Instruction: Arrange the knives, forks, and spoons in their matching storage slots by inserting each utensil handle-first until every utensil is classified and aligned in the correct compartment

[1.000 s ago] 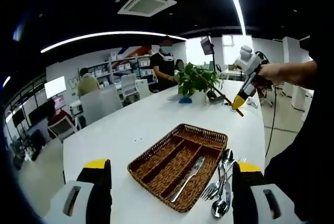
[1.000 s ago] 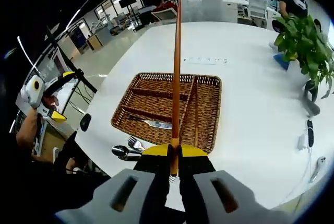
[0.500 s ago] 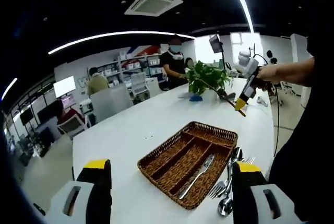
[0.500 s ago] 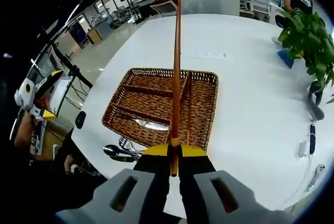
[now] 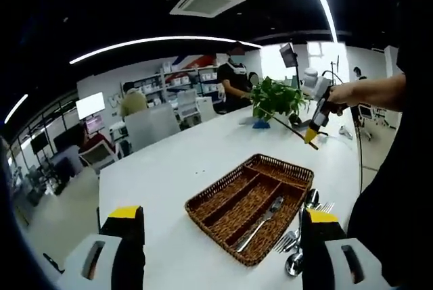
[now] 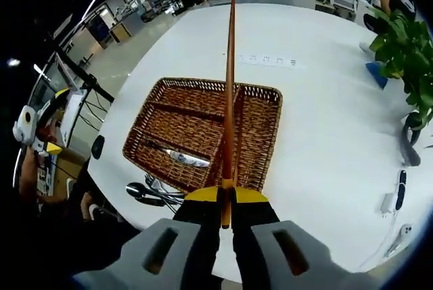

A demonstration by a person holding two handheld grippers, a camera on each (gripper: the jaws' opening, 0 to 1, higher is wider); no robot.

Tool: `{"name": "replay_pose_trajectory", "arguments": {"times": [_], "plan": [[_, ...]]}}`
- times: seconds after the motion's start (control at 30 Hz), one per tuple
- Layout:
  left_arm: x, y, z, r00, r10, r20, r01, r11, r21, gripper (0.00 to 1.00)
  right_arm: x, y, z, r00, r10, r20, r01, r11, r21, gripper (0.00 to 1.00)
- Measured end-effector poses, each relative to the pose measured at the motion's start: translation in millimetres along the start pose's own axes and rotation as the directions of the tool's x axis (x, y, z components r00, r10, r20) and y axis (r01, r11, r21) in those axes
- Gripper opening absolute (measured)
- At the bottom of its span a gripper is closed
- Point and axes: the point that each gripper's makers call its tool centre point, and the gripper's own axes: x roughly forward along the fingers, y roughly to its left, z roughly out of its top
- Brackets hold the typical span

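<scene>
The right hand-held gripper (image 6: 226, 217) is clenched on a long orange stick (image 6: 229, 94), which points out above the wicker tray (image 6: 203, 131). The left hand-held gripper (image 5: 218, 239) has its jaws spread wide and holds nothing. The tray lies near the desk (image 5: 169, 168) edge closest to the person, with one metal utensil (image 6: 179, 157) inside a long slot. Loose spoons and forks (image 5: 298, 236) lie just beside the tray at that edge. Behind the tray, the white desk is wide and bare up to a green plant (image 5: 274, 97) at its far end.

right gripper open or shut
Shut. In the right gripper view the right gripper has its jaws pressed together on a long orange stick, held above the wicker tray.
</scene>
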Motion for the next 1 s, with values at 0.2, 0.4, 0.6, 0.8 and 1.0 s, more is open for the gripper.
{"name": "replay_pose_trajectory", "arguments": {"times": [0.2,0.4,0.6,0.8,1.0], "plan": [[-1,0.0,1.0,1.000,-0.004,0.000,0.004,1.000,-0.014,1.00,10,-6,-6.3,0.999,-0.002,-0.034,0.003,1.000,0.017,0.03],[-4,1.3,-0.5,1.000,-0.001,-0.002,0.001,1.000,-0.004,1.00,28,-11,-8.6,0.998,-0.007,-0.064,0.008,1.000,0.024,0.03],[-7,5.7,-8.2,1.000,0.009,-0.012,-0.009,1.000,-0.002,1.00,49,-15,-8.1,0.996,-0.010,-0.087,0.013,0.999,0.033,0.03],[-14,9.3,-8.8,1.000,0.024,-0.013,-0.025,1.000,-0.012,1.00,65,-14,-10.3,0.993,-0.019,-0.114,0.023,0.999,0.033,0.03],[-17,10.2,-14.3,0.999,0.037,-0.016,-0.037,0.999,-0.021,1.00,76,-19,-18.8,0.986,-0.035,-0.161,0.040,0.999,0.024,0.03]]}}
